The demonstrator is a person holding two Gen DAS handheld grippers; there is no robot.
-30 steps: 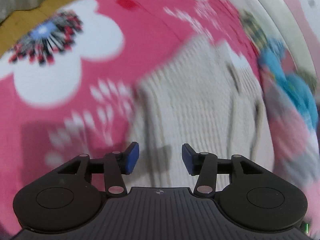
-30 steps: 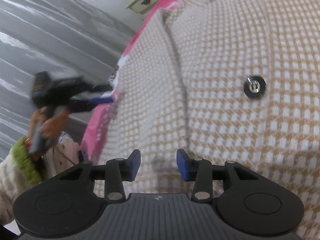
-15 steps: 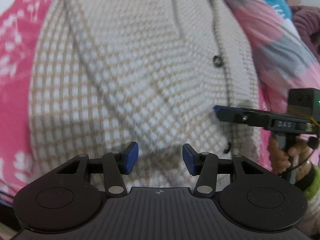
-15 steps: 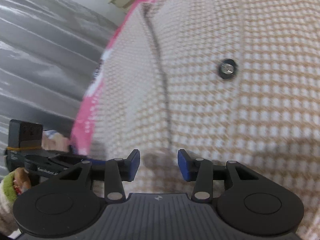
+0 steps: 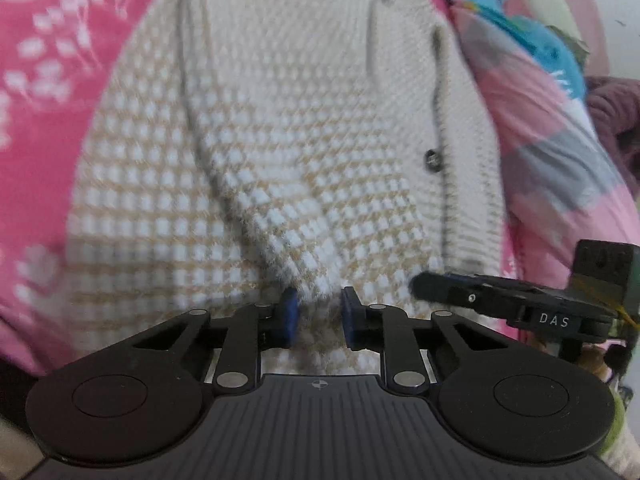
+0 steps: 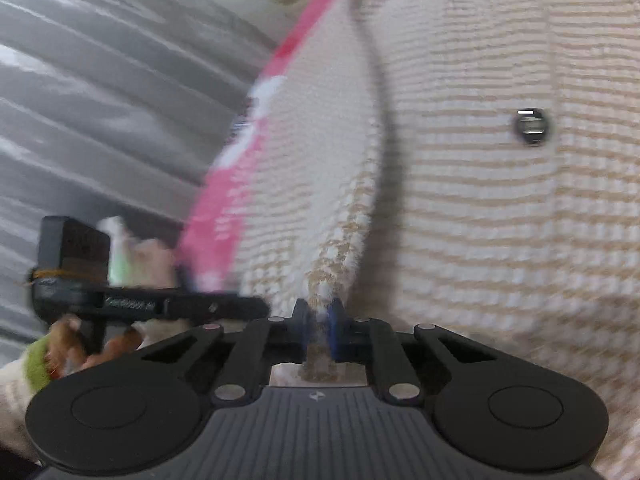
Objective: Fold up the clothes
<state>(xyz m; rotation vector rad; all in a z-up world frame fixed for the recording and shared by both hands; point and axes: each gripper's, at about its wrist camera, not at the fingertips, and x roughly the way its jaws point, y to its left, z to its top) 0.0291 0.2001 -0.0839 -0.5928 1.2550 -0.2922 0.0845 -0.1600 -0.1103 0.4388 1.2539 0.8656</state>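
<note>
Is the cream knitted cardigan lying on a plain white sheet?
No, the cardigan lies on a bright pink bedcover with white flower prints, plain in the left wrist view.

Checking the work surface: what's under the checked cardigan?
The cardigan lies on a pink floral sheet, which shows past its left and right edges. What is directly beneath the knit is covered. Both the left gripper and the right gripper pinch its hem.

Both black grippers have blue-padded fingers (image 5: pixel 289 312), silver pivot screws, white "DAS" lettering, and a cream, green-cuffed sleeve (image 6: pixel 36 364).
</note>
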